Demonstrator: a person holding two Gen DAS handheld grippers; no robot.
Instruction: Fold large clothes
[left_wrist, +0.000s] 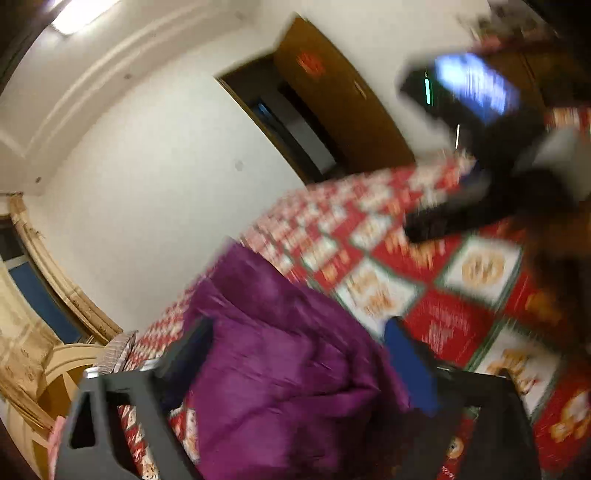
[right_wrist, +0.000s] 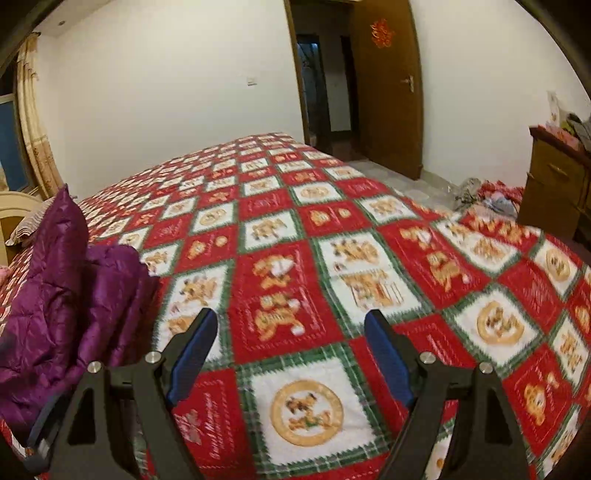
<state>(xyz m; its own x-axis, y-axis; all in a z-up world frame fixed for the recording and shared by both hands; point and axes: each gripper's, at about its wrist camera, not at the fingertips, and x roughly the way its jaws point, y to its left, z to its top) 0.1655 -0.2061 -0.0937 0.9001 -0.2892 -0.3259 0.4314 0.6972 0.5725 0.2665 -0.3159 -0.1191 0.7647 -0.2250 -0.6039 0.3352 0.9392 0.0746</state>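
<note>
While the purple jacket (right_wrist: 70, 291) is lying bunched on the bed (right_wrist: 295, 236), the fold is looking barely begun, or at least far from flat. The left hand-held gripper (left_wrist: 295, 369) is standing with jaws wide around the fabric, not pinching it. The right hand-held gripper (right_wrist: 291, 347) is hanging spread and empty just beside the heap.

The jacket (right_wrist: 66, 291) is lying bunched on the bedspread (right_wrist: 295, 236), at the left side of the bed. A pillow (right_wrist: 27, 229) is lying behind it. A door (right_wrist: 388, 85) is standing behind the bed, and a cabinet (right_wrist: 554, 181) is standing to the right.
</note>
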